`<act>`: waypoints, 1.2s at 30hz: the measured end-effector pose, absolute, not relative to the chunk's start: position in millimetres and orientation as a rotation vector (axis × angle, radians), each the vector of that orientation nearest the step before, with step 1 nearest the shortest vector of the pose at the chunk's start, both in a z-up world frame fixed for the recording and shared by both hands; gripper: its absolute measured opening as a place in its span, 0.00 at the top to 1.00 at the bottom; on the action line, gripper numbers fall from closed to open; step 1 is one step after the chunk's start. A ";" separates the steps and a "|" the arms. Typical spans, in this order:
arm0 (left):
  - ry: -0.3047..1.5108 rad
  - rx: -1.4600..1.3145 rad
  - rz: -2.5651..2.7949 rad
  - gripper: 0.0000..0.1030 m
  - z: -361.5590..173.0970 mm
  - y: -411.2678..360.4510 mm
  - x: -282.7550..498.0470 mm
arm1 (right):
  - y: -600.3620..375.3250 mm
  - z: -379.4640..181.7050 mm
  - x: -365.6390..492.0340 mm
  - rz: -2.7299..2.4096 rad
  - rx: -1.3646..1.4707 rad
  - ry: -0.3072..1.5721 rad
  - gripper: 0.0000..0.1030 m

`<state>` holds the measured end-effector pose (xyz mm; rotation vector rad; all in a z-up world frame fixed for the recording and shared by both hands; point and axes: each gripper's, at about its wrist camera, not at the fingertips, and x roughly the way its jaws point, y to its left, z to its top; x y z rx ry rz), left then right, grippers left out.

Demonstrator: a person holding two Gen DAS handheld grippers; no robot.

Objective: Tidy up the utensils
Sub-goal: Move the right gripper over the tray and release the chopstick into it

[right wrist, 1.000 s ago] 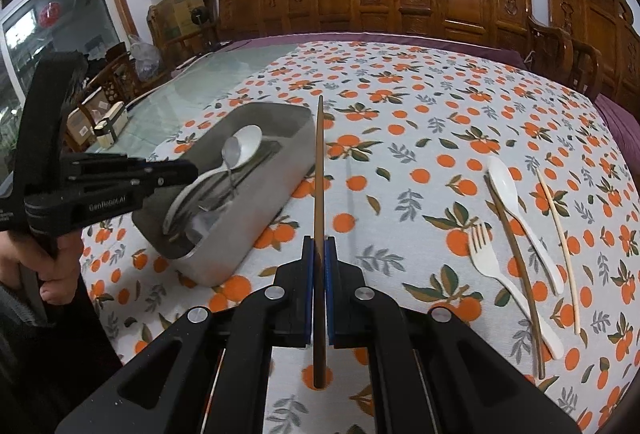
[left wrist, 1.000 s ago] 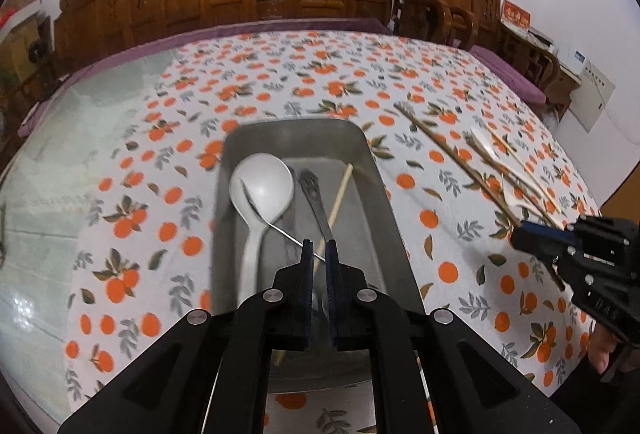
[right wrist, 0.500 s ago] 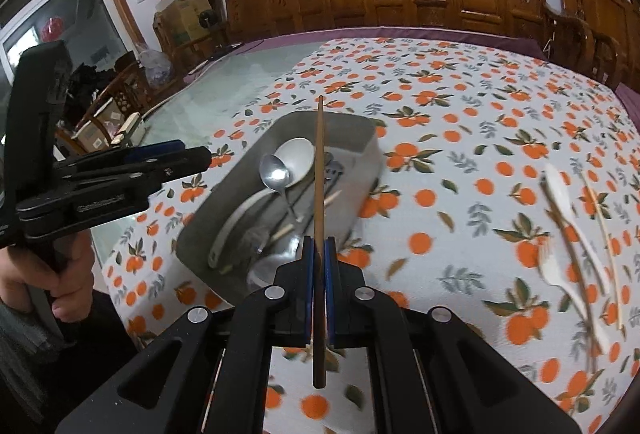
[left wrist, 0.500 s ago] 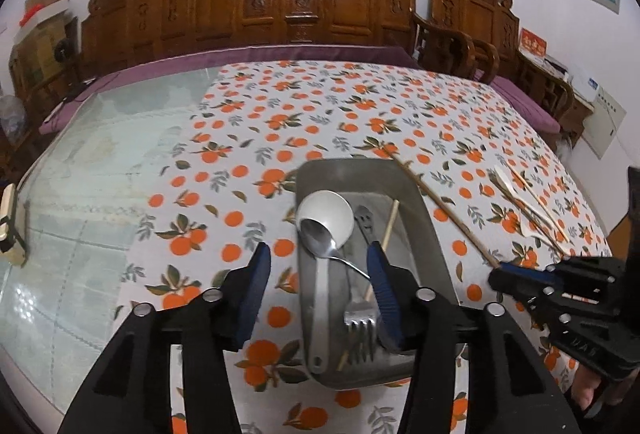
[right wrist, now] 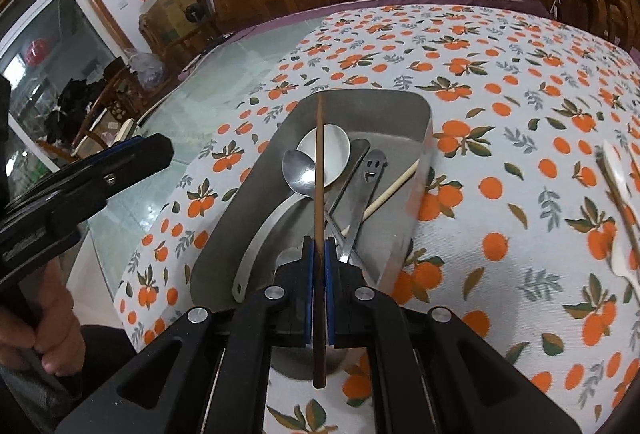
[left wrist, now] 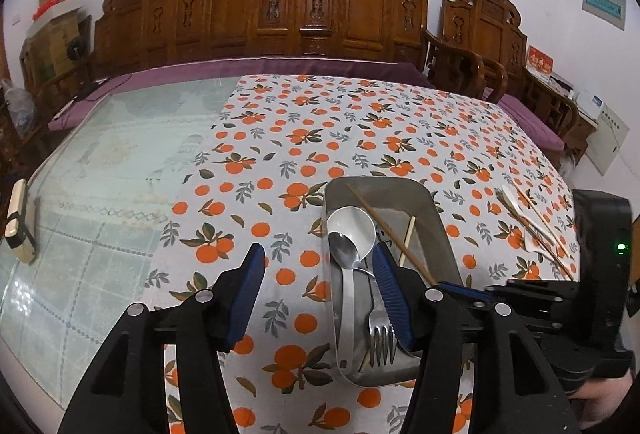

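Observation:
A grey metal tray (right wrist: 400, 106) (left wrist: 434, 210) sits on the orange-print tablecloth. It holds a white ladle (right wrist: 332, 150), a steel spoon (right wrist: 298, 170), a steel fork (left wrist: 380, 338), a smiley-handled utensil (right wrist: 370, 170) and a pale chopstick (right wrist: 394, 188). My right gripper (right wrist: 319, 246) is shut on a dark brown chopstick (right wrist: 319, 162) and holds it over the tray, pointing along it. My left gripper (left wrist: 318, 266) is open and empty, hovering at the tray's left side.
A white plastic spoon (left wrist: 516, 204), a white fork and more chopsticks (left wrist: 544, 222) lie on the cloth to the right of the tray. Bare glass tabletop (left wrist: 100, 194) lies to the left. Carved wooden chairs (left wrist: 304, 10) line the far side.
My left gripper opened and drew back and to the left from the tray. My right gripper carried the brown chopstick from beside the tray to above it.

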<state>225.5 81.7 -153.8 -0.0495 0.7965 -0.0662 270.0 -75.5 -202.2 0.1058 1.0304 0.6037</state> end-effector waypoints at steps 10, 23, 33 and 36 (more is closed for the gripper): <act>0.798 -0.048 -0.065 0.48 -153.9 82.6 224.3 | -72.4 -208.8 277.2 0.636 0.133 1.032 0.91; 0.807 -0.031 -0.075 0.48 -158.9 69.8 225.3 | -119.4 -171.5 265.1 0.630 -0.036 0.876 0.91; 0.809 -0.007 -0.126 0.48 -164.3 35.4 224.7 | -218.3 -164.0 262.0 0.493 -0.137 0.855 0.87; 0.811 0.020 -0.139 0.47 -166.7 22.5 223.5 | -248.4 -172.3 261.6 0.429 -0.153 0.886 0.86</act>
